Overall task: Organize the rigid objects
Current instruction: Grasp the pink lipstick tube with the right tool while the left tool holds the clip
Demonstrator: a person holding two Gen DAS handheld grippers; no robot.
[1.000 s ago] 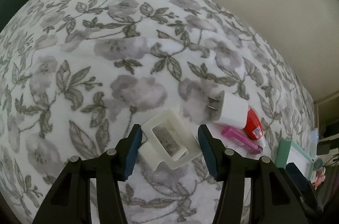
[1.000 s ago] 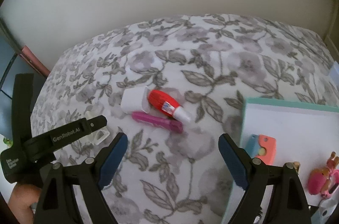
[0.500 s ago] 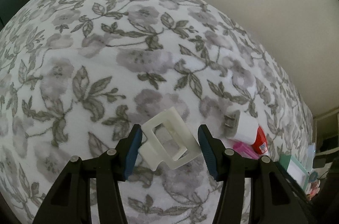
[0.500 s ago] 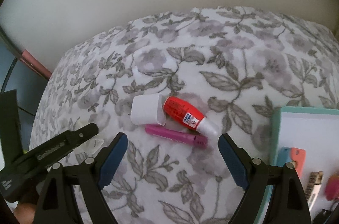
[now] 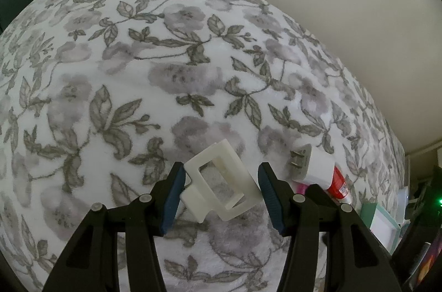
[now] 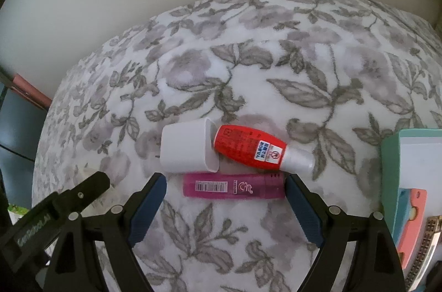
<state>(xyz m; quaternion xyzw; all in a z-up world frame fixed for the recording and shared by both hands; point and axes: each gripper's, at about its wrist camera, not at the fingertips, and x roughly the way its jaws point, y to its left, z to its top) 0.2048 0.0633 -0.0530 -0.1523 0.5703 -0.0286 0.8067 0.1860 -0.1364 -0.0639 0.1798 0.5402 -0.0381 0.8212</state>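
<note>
Reading "GenRobot.AI" on left gripper (image 6: pixel 91 183) — bottle label (image 6: pixel 265 151) blurred, perhaps Chinese.

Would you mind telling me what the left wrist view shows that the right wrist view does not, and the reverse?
Only the left wrist view shows the white clip clearly, lying between the open left gripper's fingers, and the charger's prongs. Only the right wrist view shows the full pink highlighter framed by the open right gripper, plus the coral item in the tray. Both show the charger, the red bottle and the floral blanket.
</note>
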